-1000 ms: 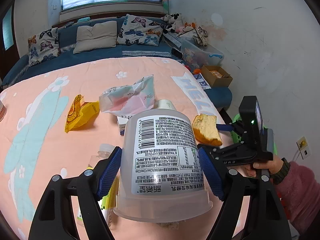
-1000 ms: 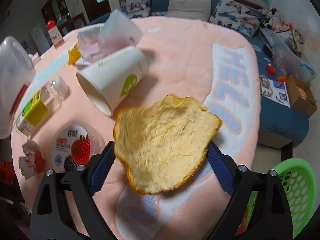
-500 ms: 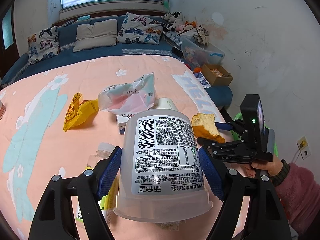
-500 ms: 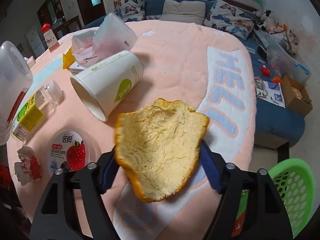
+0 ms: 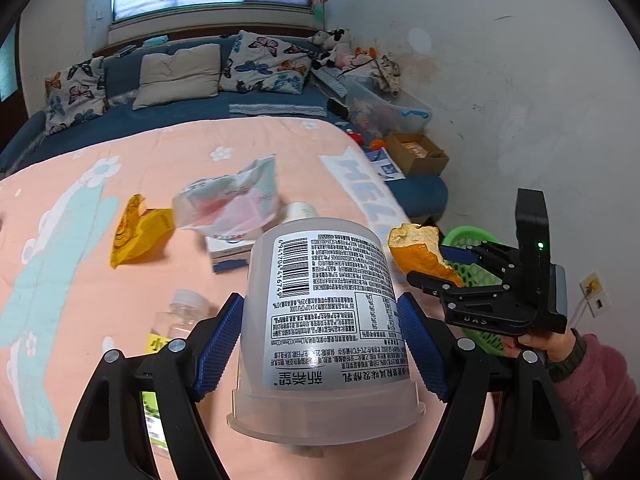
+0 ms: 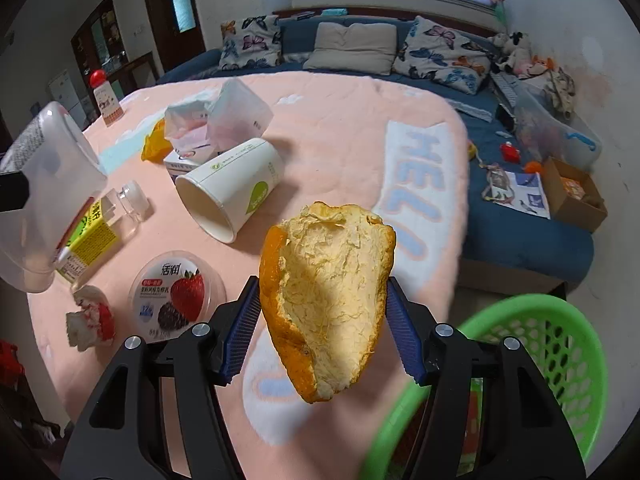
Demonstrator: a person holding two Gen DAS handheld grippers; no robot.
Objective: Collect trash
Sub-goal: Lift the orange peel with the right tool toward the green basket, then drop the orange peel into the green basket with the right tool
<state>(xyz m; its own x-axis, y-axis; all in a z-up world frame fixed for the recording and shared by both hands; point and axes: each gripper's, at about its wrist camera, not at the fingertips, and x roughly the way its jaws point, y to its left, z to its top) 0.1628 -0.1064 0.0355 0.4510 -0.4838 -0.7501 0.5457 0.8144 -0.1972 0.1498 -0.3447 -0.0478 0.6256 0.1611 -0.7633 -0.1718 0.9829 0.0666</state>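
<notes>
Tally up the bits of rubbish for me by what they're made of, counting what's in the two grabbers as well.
Plastic tubs and bottle: 3, the big tub, berry tub, bottle
Paper cup and box: 2, cup, box
Wrappers and bags: 3, yellow, clear bag, crumpled one
Fruit peel: 1, peel
Total: 9

Bottle (image 5: 176, 332) half hidden by left gripper (image 5: 320, 344); basket (image 6: 532, 344) blurred at near rim, cut by right gripper (image 6: 324, 332).
</notes>
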